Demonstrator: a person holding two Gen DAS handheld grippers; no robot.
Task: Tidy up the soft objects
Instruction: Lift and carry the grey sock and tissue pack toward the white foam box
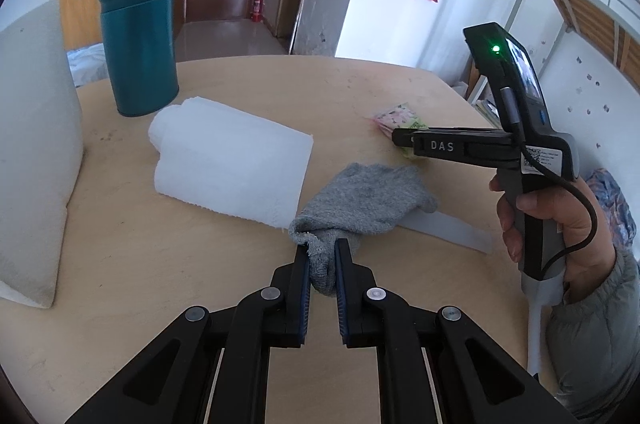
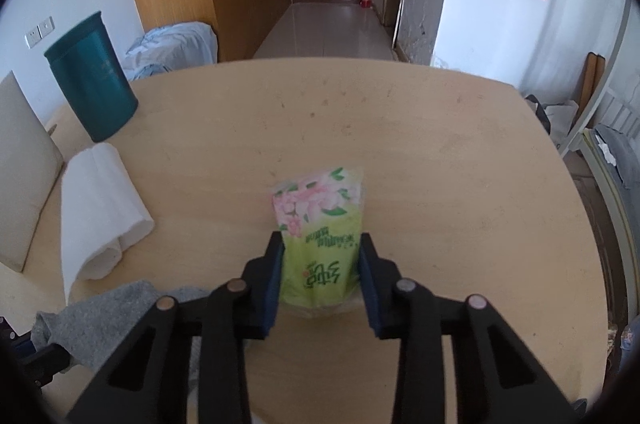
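A pale wooden table [image 2: 440, 152] with a smooth, lightly scuffed top carries everything here. The grey sock [image 1: 360, 202] is a fuzzy knit, slumped flat near the table's middle with its cuff end bunched up. The left gripper [image 1: 322, 252] has that bunched cuff pinched tight between its two black fingers, whose inner pads look blue and ribbed; the rest of the sock trails away from the tips across the wood, partly lying over a flat grey strip [image 1: 452, 230].

Just beside the sock on its left lies a white towel [image 1: 232, 160], a thick terry roll folded over on itself, soft and rounded at the ends. Behind the towel stands a teal cylindrical canister [image 1: 140, 48], hard and glossy, with a lid. A cream cushion [image 1: 34, 144] with a nubby cover leans upright at the table's left edge.

The right gripper [image 2: 322, 270] is clamped on a tissue pack [image 2: 320, 224], a crinkly plastic pouch printed green with pink flowers, its sides pressed in by the pads. The pack sits between the fingers, its flowered end pointing away past the tips, close above or on the wood; I cannot tell which. The person's right hand [image 1: 560, 220] wraps that gripper's grey handle.
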